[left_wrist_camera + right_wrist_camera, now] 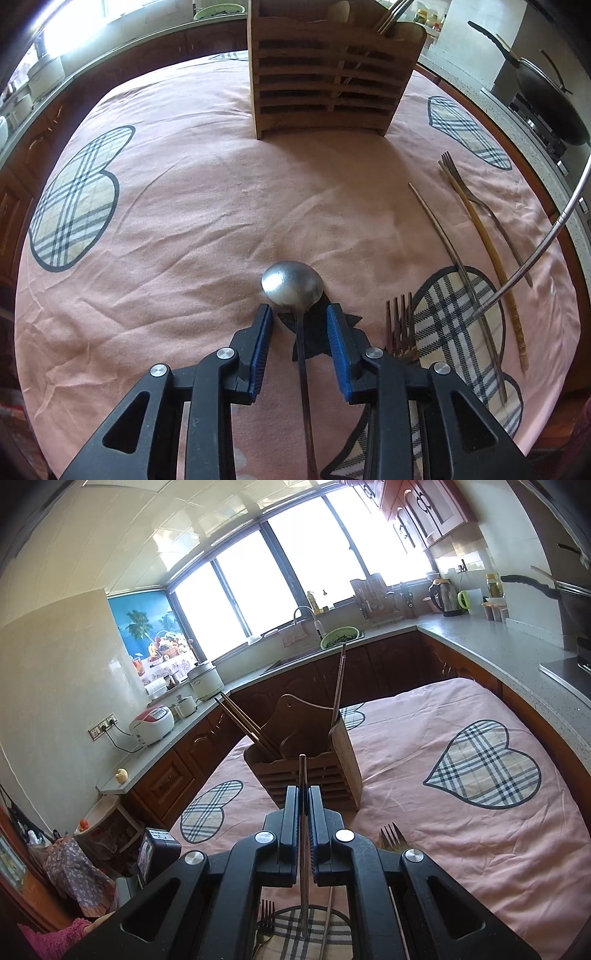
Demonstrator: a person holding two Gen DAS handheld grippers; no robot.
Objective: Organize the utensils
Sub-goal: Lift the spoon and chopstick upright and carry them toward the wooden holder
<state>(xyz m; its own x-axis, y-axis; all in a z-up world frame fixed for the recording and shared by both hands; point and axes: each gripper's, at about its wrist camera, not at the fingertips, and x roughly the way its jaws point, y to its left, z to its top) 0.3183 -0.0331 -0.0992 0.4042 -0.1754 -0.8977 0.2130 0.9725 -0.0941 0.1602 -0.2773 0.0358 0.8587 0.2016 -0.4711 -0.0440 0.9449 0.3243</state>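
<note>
A table covered with a pink cloth (pixel 207 206) fills the left wrist view. The cloth has plaid heart patches and some wrinkles. A wooden utensil holder (pixel 328 77) stands upright at the far side of the table, with slats on its front. In the right wrist view the same holder (pixel 314 771) has two brown chopsticks leaning out on its left side and one long thin handle rising from its right side.

The left gripper (pixel 300 317) points down at the cloth. Its blue-padded jaws are released, with a gap on each side of the metal spoon (pixel 293 282) that lies between them. The spoon rests on the cloth, its bowl just beyond the fingertips and its handle running back under the gripper. The pads do not touch it.

The right gripper (pixel 303 797) is clenched on a thin metal chopstick (pixel 303 775), which sticks out a little past the fingertips toward the holder. In the left wrist view this metal chopstick (pixel 535 258) hangs over the right part of the table.

On the cloth at the right lie a fork (pixel 480 206), a wooden chopstick (pixel 491 266) across it, a darker chopstick (pixel 447 251), and a reddish fork (pixel 400 325) just beside the left gripper.
</note>
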